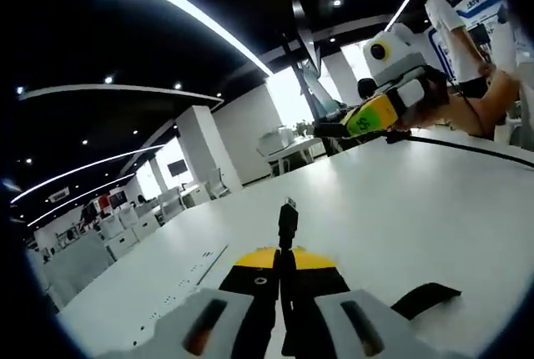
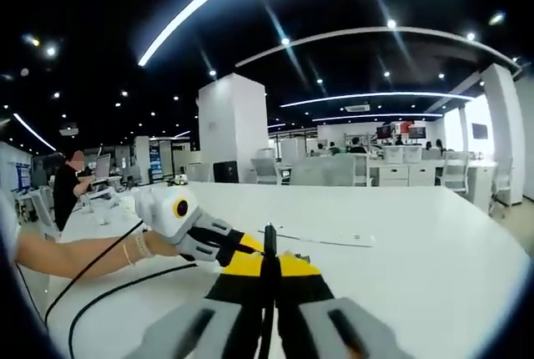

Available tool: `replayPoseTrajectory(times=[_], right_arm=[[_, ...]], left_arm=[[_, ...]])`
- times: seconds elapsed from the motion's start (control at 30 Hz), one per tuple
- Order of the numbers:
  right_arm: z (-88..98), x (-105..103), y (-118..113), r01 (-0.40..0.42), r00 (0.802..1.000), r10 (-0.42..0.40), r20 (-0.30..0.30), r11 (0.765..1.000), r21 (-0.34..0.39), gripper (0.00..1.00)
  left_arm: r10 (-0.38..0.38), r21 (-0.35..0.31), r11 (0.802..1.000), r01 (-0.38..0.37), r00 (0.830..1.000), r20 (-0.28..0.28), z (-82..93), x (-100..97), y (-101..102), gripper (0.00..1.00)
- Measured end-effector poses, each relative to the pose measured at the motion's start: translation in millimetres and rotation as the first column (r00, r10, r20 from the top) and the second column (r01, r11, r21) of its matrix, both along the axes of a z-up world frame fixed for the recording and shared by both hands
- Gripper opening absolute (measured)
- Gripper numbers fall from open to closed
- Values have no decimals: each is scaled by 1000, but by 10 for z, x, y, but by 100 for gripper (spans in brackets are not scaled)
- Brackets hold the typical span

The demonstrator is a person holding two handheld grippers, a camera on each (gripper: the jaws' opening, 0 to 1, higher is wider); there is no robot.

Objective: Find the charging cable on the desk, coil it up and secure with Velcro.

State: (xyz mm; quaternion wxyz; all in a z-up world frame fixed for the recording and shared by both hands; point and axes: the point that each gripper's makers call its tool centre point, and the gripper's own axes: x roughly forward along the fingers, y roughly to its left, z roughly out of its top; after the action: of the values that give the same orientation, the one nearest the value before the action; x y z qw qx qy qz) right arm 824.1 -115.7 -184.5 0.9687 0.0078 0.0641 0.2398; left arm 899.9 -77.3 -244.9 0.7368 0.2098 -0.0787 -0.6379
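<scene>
Cable (image 2: 108, 288) thin, black, floppy, light; trails loose over white desk (image 2: 434, 242). Left gripper (image 1: 286, 246) pinches plug end (image 1: 288, 217), right gripper (image 2: 269, 246) pinches cable too. Grab near plug, slack will spring. Velcro strap (image 1: 425, 296) beside left jaws.

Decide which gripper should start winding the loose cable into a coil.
Likely right: the right gripper holds the cable with slack trailing over the desk, while the left gripper pins the plug end as an anchor.
</scene>
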Motion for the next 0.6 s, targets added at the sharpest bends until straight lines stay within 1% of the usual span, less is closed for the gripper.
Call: replayPoseTrajectory(times=[0.07,0.1,0.13,0.17,0.2,0.27,0.37,0.47,0.6], right_arm=[[3,-17,7,-3,1000,3,1,1000,4,5],[2,-23,7,-3,1000,3,2,1000,3,5],[-1,-30,8,-5,1000,5,0,1000,2,5],[-3,-36,5,-5,1000,5,-1,1000,3,5],[-5,-41,2,-5,1000,5,-2,1000,4,5],[-6,-47,-11,-4,1000,4,-3,1000,7,5],[-21,-49,-31,-2,1000,2,-7,1000,13,5],[-41,-43,-39,-4,1000,4,-14,1000,17,5],[-78,-34,-36,-4,1000,4,-21,1000,17,5]], left_arm=[[-43,-12,999,43,998,-47,-43,-53,-59,5],[-53,-2,999,53,998,-41,-76,-61,-83,5],[-64,10,998,65,997,-53,-122,-81,-114,5],[-75,25,997,77,996,-54,-167,-104,-143,5],[-81,28,996,83,995,-62,-188,-118,-162,5],[-119,24,992,121,989,-85,-220,-197,-218,5],[-140,26,989,143,985,-103,-247,-251,-274,5],[-152,35,987,156,983,-108,-262,-280,-293,5],[-153,73,984,164,979,-132,-373,-303,-331,5]])
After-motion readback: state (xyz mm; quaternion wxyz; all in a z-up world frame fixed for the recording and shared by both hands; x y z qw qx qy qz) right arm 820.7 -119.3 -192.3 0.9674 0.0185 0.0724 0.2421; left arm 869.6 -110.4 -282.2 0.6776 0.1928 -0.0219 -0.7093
